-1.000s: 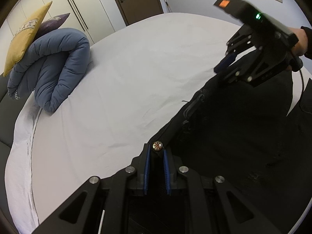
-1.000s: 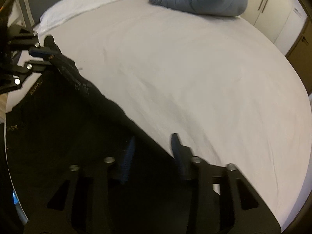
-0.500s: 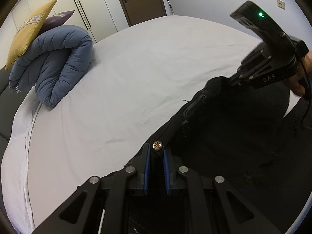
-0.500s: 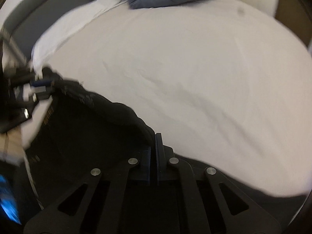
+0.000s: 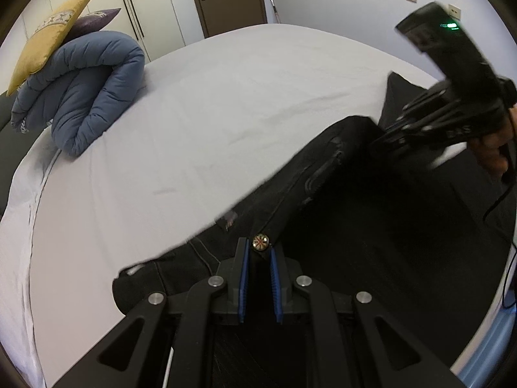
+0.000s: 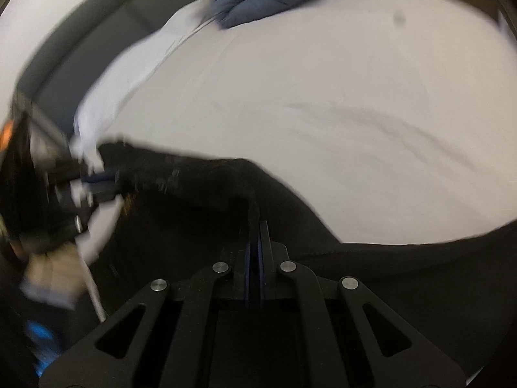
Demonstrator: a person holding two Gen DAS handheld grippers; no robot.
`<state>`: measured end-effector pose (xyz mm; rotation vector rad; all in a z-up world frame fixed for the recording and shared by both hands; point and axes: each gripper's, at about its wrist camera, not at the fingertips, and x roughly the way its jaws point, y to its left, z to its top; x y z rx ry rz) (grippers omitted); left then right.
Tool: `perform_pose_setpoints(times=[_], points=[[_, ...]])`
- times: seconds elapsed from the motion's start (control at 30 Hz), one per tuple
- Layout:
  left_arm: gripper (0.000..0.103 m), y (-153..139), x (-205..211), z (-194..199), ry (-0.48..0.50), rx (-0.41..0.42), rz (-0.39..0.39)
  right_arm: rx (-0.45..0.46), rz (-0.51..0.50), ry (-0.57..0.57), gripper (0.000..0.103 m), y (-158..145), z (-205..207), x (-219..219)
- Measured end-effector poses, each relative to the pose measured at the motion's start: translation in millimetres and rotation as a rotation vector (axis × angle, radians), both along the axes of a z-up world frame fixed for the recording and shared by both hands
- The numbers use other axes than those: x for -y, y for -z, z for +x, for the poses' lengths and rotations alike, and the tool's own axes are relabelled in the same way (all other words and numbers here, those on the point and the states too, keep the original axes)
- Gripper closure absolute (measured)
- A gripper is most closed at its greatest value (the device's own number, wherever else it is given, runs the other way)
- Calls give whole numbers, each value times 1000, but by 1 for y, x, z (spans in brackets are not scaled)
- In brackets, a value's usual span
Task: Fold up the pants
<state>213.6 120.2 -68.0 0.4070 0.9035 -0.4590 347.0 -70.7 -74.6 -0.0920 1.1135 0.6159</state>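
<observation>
Big bed with a white sheet (image 5: pixel 226 113) takes up most of the shot. Black denim pants (image 5: pixel 371 226) lie along its near edge, waistband lifted. Rolled blue quilted duvet (image 5: pixel 87 90) sits near the headboard. Left claw (image 5: pixel 258 252) pinches the waistband by the brass button (image 5: pixel 260 242); right claw (image 6: pixel 257 236) is pressed together on the pants' fabric too.

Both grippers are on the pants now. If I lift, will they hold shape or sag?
Probably sag: the pants already drape in soft folds between the left gripper and right gripper. They look like thick denim with a metal button, so likely fairly heavy for cloth. On the smooth sheet, the trailing legs should drag easily.
</observation>
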Motion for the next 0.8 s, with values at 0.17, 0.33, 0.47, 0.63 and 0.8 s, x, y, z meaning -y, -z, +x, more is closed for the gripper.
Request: perform_pose_setpoints(times=[0.17, 0.33, 0.47, 0.63, 0.8], points=[[91, 15, -6, -49, 63, -49, 1, 181, -302, -186, 101, -2, -83, -30], [92, 38, -2, -104, 141, -84, 61, 293, -493, -318, 101, 16, -142, -75], [92, 51, -5, -137, 172, -100, 76, 332, -570, -350, 101, 33, -165, -111], [92, 54, -12, -165, 209, -97, 99, 362, -649, -409, 101, 61, -195, -146], [92, 62, -16, -189, 243, -100, 147, 372, -689, -460, 101, 85, -208, -169]])
